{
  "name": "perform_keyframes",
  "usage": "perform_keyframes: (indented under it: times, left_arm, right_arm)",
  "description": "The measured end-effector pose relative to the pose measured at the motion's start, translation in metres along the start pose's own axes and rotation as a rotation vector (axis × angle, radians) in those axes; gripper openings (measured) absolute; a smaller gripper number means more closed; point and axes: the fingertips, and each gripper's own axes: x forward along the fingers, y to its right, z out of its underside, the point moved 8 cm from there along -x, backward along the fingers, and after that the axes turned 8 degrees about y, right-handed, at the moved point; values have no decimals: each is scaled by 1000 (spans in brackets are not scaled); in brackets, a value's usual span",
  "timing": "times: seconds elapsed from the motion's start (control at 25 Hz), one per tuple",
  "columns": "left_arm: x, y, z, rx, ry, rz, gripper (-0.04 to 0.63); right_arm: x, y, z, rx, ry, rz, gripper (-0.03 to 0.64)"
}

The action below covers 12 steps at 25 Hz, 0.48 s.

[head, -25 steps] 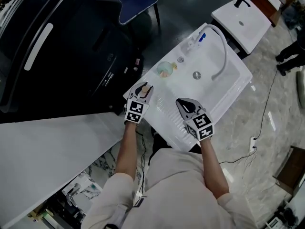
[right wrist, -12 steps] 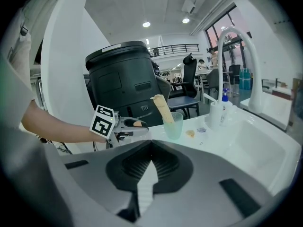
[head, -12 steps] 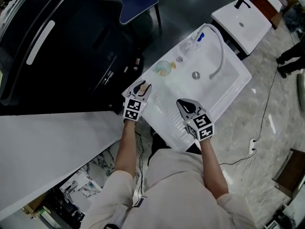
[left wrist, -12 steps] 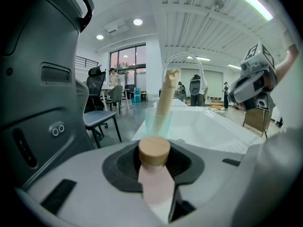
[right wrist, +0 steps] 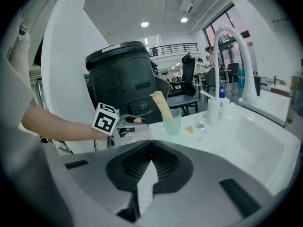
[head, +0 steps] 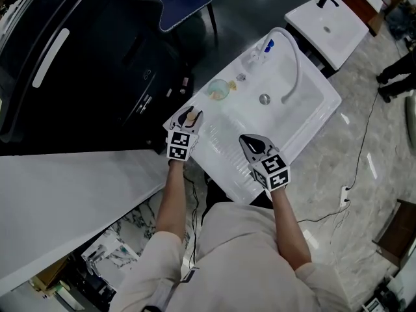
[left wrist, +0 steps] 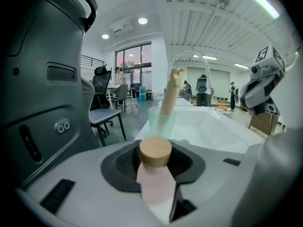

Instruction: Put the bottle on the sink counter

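Well, from where I stand the person's left gripper (head: 189, 117) sits at the near left corner of the white sink counter (head: 227, 168), a little left of centre in the head view. Its jaws are easing apart with the bottle (left wrist: 154, 174) upright between them, and the pads look to be touching its pale pink sides. The bottle has a round cork cap (left wrist: 155, 150). I can't tell whether its base is resting on the counter.

Up and to the right of it stands a pale green cup (head: 218, 88) with a tan stick leaning in it, beside the basin. The tall arched faucet (head: 292, 64) curves over the basin in the upper right.

The right gripper (head: 249, 142) hovers over the ribbed drainboard at centre frame, jaws closed together on nothing (just a thin sliver of white shows below them). A big black machine (head: 97, 77) fills the upper left.
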Motion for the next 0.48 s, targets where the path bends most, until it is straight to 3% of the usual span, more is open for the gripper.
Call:
perform_keyframes:
  times: [0.48]
  left_arm:
    - [-1, 3, -11, -37, 12, -58, 219]
  right_arm:
    - [-9, 4, 15, 28, -8, -10, 6]
